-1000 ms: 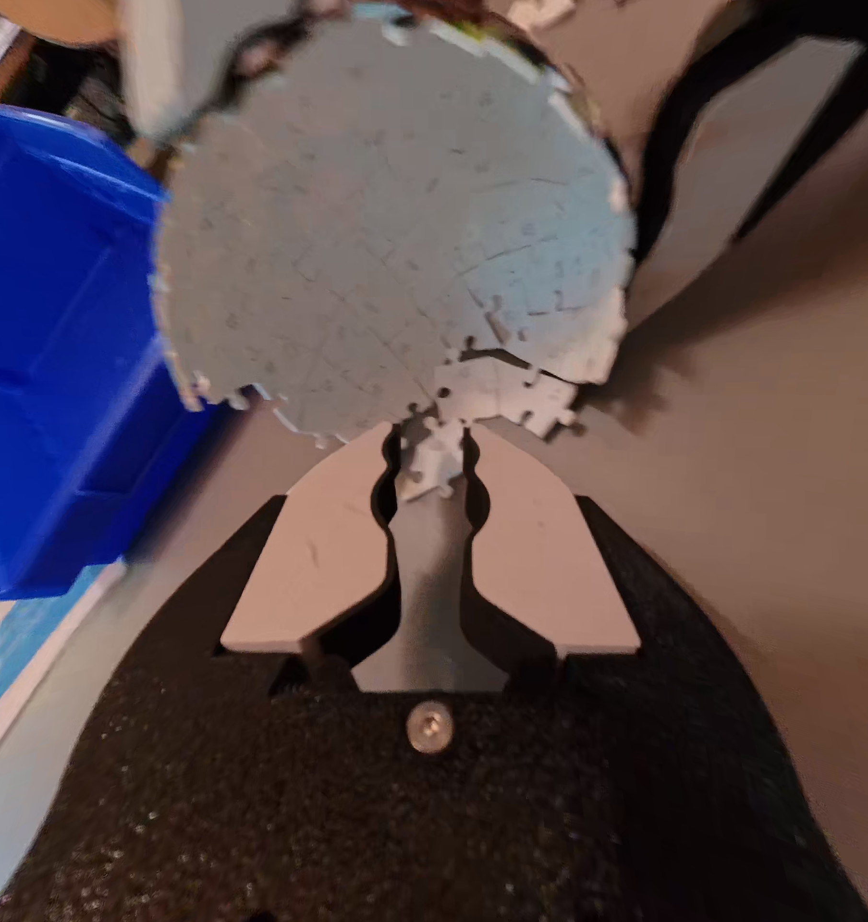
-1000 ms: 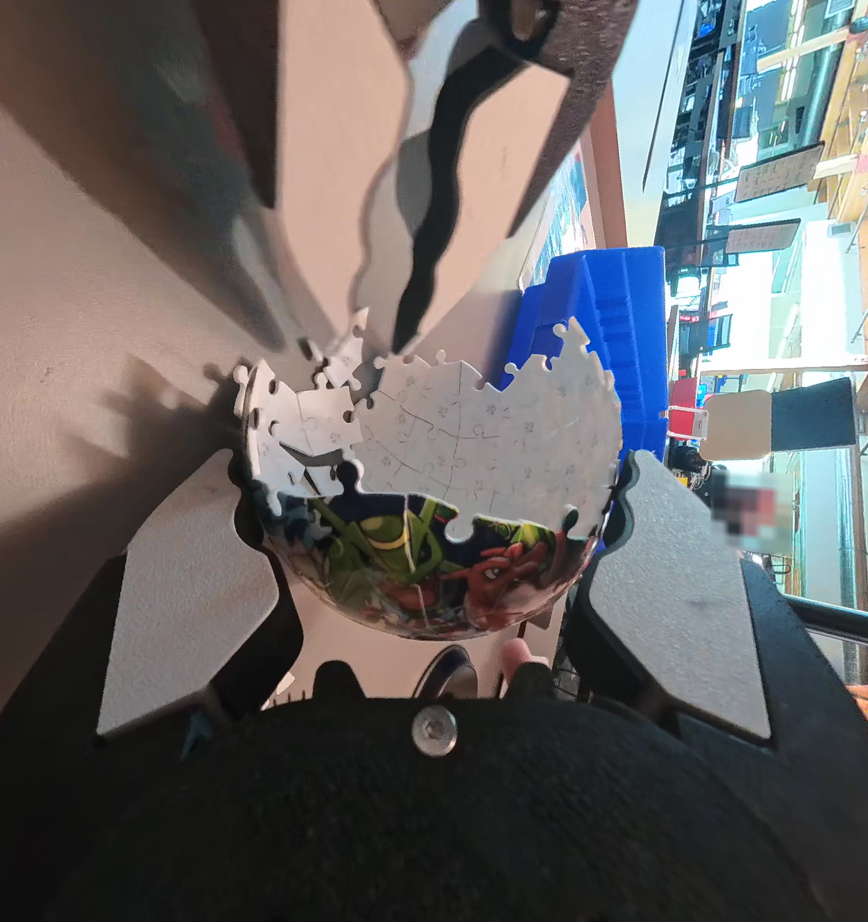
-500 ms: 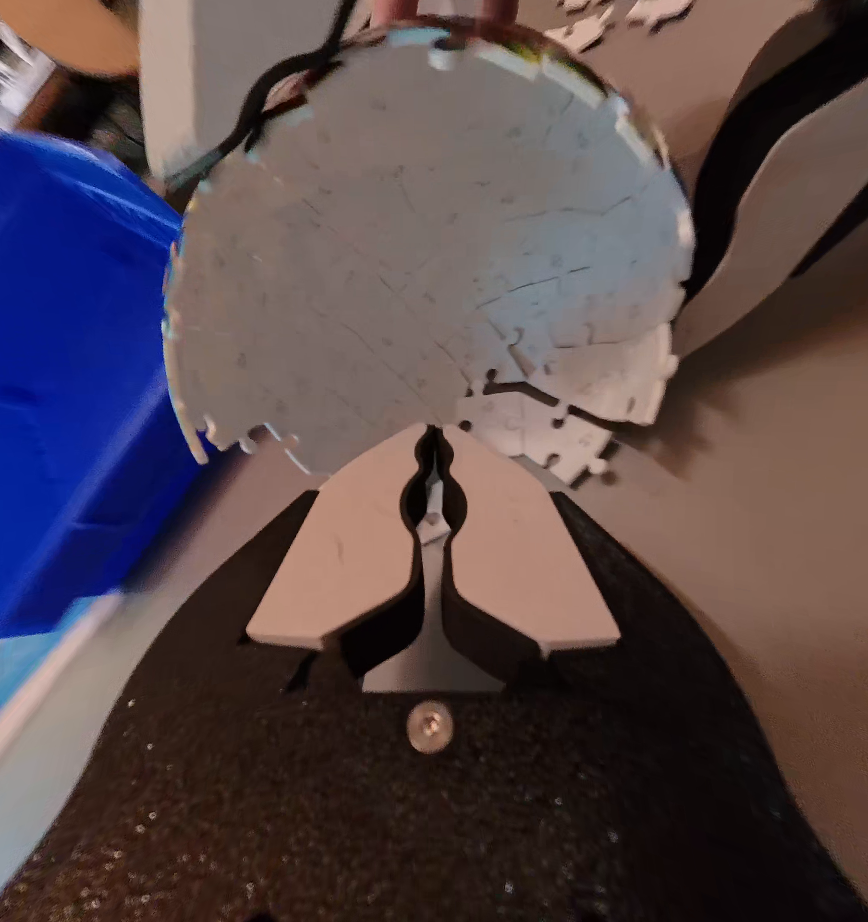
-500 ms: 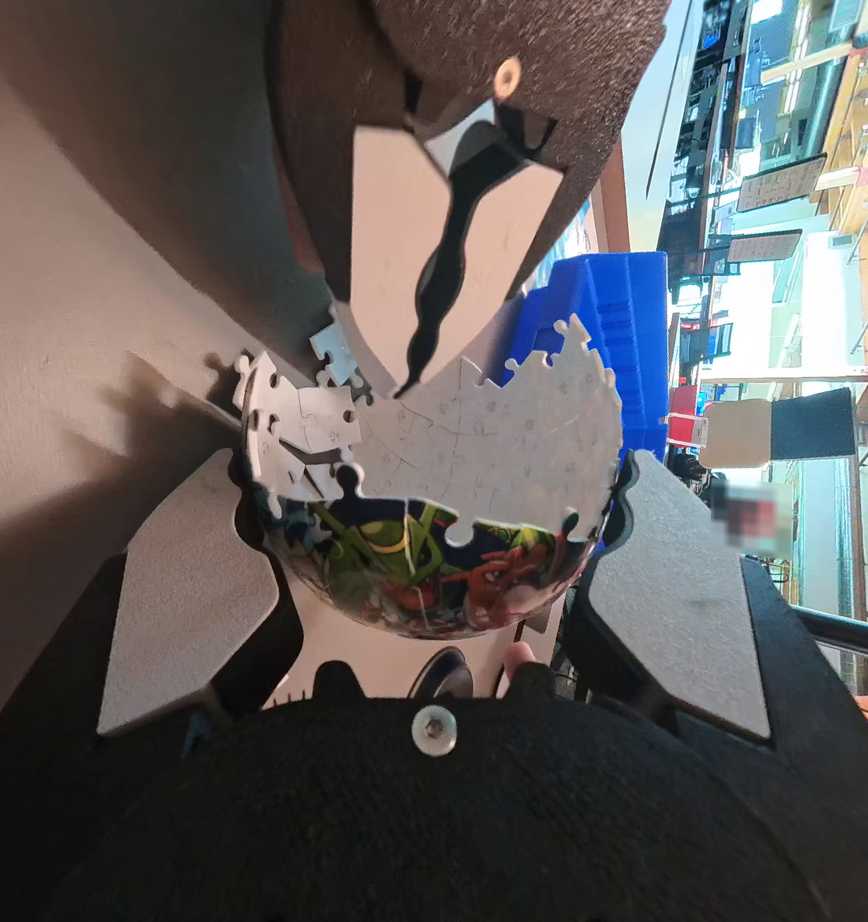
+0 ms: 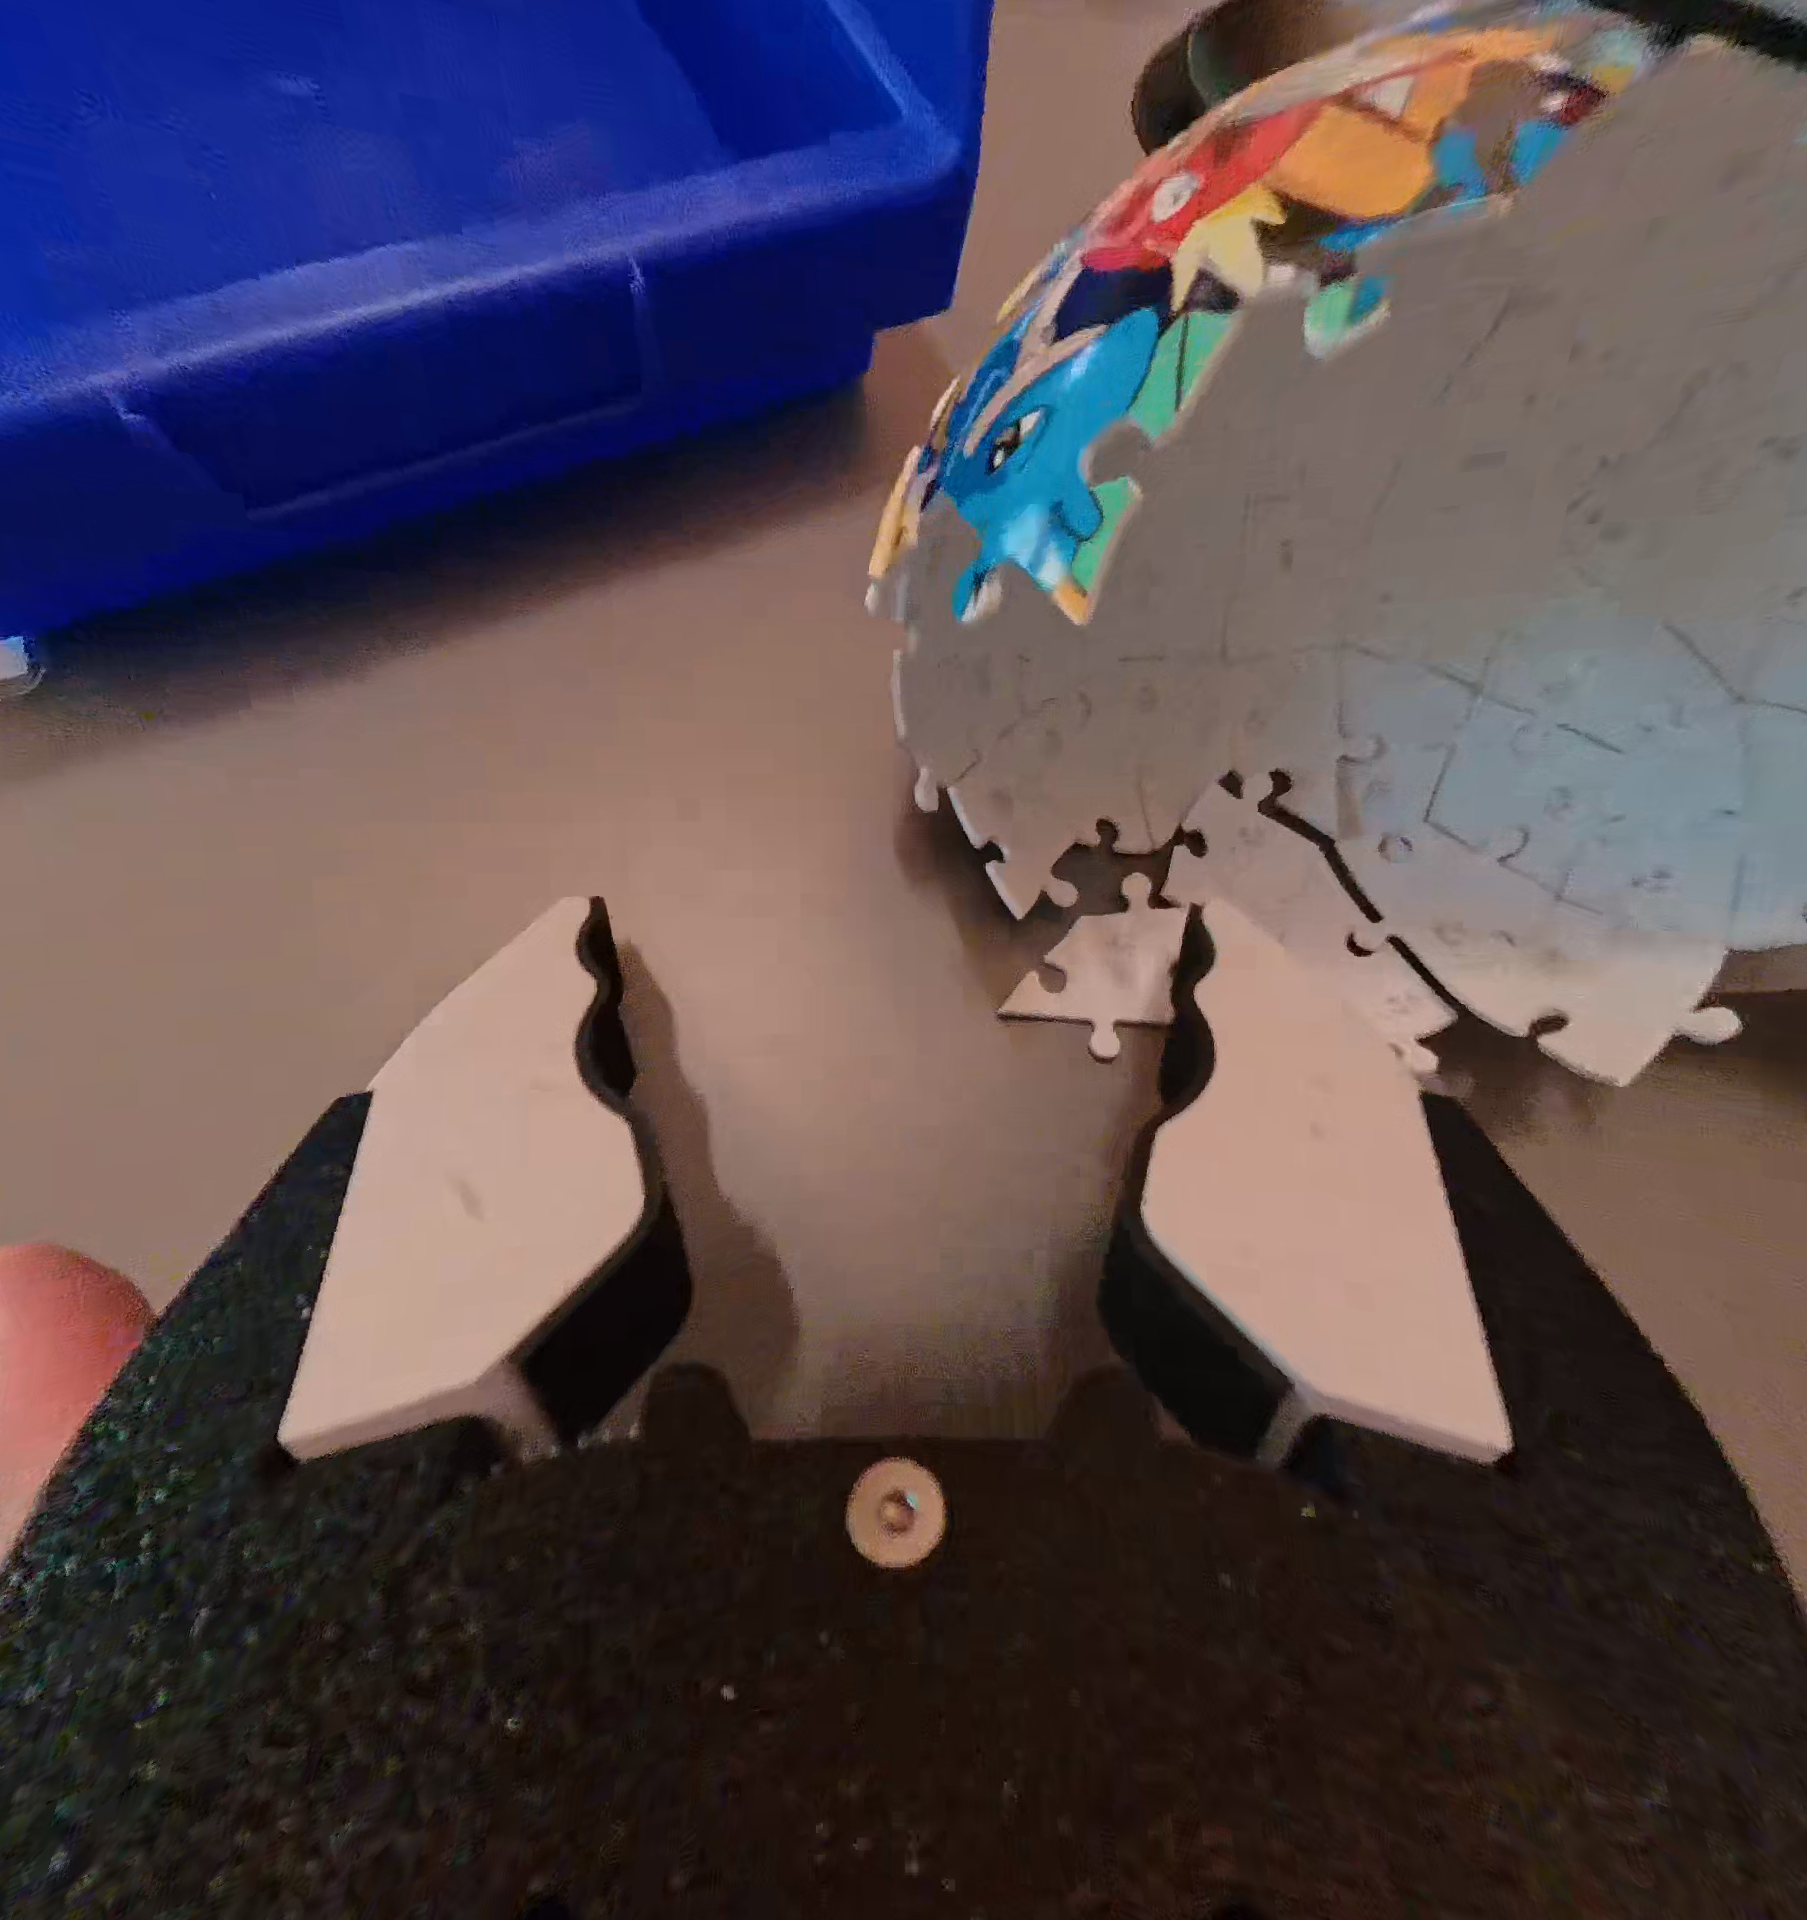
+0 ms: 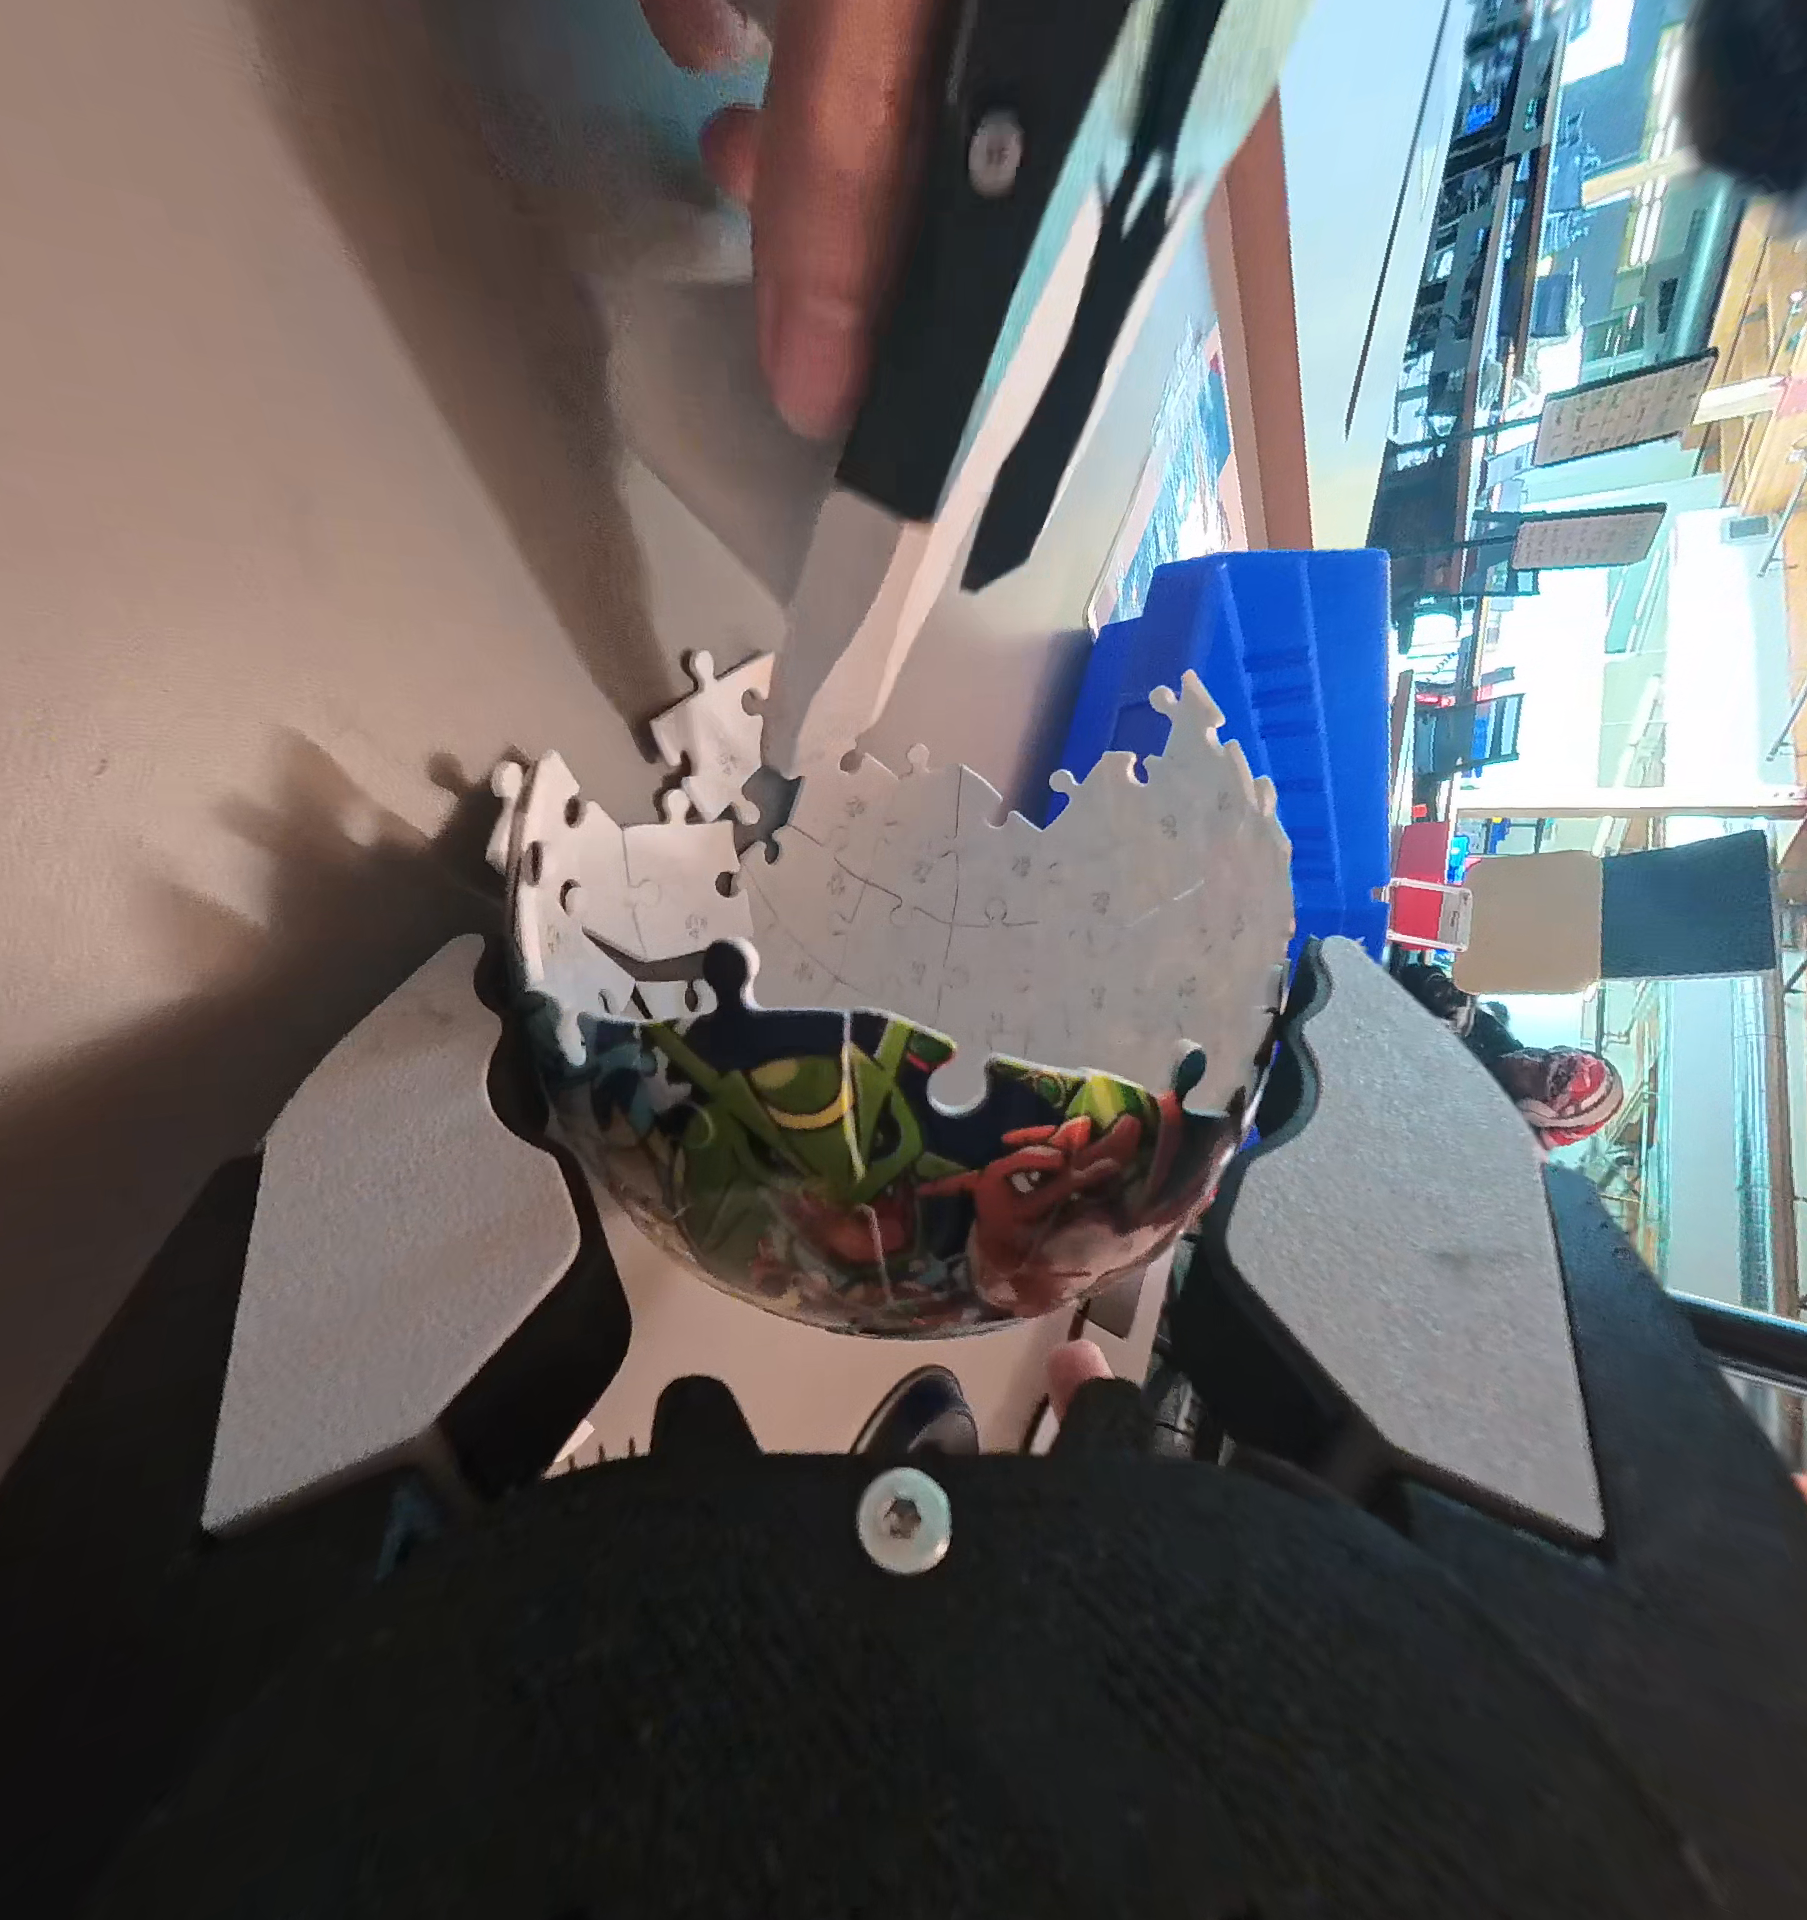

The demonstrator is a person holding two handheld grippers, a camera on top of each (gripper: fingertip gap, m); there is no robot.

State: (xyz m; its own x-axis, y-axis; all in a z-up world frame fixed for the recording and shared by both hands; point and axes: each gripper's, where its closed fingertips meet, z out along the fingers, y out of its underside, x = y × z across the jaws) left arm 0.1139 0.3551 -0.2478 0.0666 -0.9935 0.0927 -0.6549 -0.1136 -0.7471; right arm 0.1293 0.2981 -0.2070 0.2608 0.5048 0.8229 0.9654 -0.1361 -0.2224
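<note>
A half-sphere shell of jigsaw pieces (image 6: pixel 982 914), grey inside and with colourful cartoon print outside, sits between the fingers of my right gripper (image 6: pixel 894 966), which is shut on it and holds it sideways against the table. In the left wrist view the shell (image 5: pixel 1450 623) is at the right. My left gripper (image 5: pixel 894 920) is open and empty just above the table. A loose grey puzzle piece (image 5: pixel 1096 977) lies flat by its right fingertip, just below the shell's jagged rim. The piece also shows in the right wrist view (image 6: pixel 717 738), beside a left finger (image 6: pixel 878 623).
A blue plastic bin (image 5: pixel 359 260) stands on the grey table (image 5: pixel 463 883) to the left of the shell and behind it in the right wrist view (image 6: pixel 1273 727). A person's thumb (image 5: pixel 37 1351) and hand (image 6: pixel 805 260) grip the left tool.
My left gripper was shut on a puzzle piece at the shell's rim. It has opened wide and drawn back to the left, and the piece now lies loose on the table. The right gripper's hold is unchanged.
</note>
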